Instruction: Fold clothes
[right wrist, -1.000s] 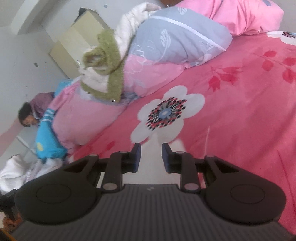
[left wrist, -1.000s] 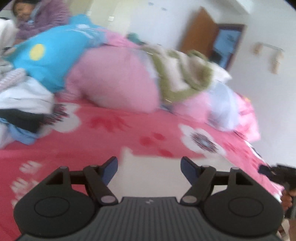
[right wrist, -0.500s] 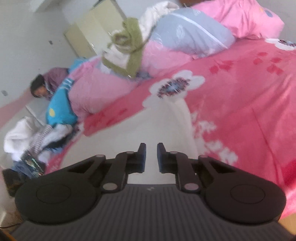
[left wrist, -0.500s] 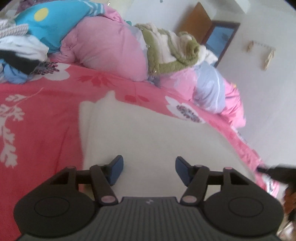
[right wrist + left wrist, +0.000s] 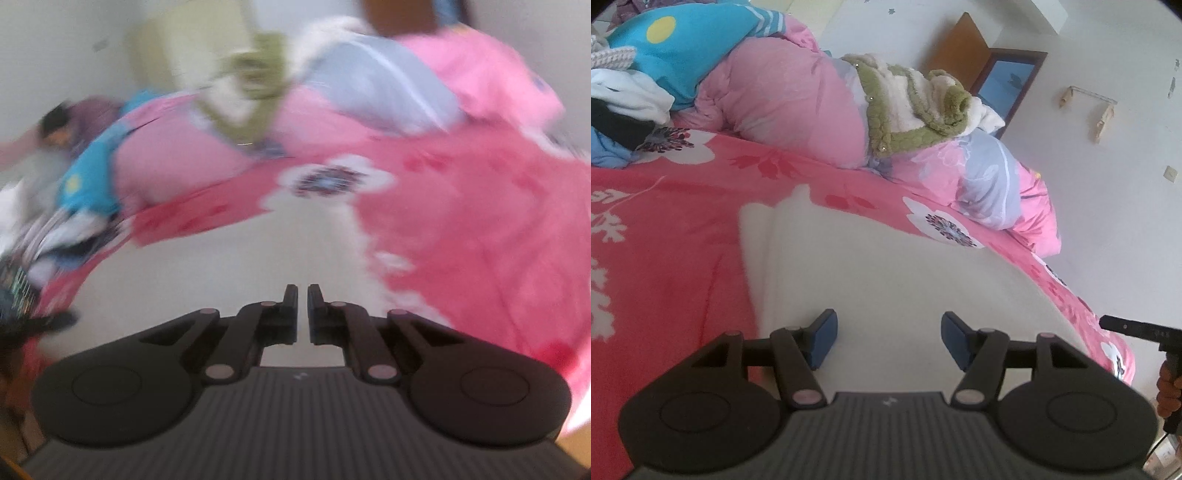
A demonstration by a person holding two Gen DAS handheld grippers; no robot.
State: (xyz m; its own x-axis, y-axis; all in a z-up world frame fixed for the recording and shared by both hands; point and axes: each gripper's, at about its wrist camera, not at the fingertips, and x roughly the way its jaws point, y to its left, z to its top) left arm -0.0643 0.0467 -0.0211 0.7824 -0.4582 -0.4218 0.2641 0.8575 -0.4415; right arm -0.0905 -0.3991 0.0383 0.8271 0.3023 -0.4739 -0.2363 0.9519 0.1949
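A white garment [image 5: 886, 266] lies spread flat on the pink flowered bed sheet [image 5: 665, 240]. My left gripper [image 5: 888, 339] hovers low over its near part, open, blue pads wide apart and nothing pinched between them. In the right wrist view the picture is blurred by motion. There my right gripper [image 5: 302, 310] is shut over the same white garment [image 5: 221, 266], its jaws almost touching. I see no cloth between them. The tip of the right gripper and the hand holding it [image 5: 1167, 384] show at the left wrist view's right edge.
A heap of bedding lies along the far side of the bed: a pink quilt [image 5: 783, 107], a green and white fleece [image 5: 916, 107], a blue cushion [image 5: 683, 48]. Loose clothes [image 5: 624, 110] pile at far left. A person [image 5: 74, 118] sits beyond them. The bed's edge runs on the right.
My left gripper came down over the white garment and its jaws narrowed a little. My right gripper swept sideways and rolled, and its jaws closed.
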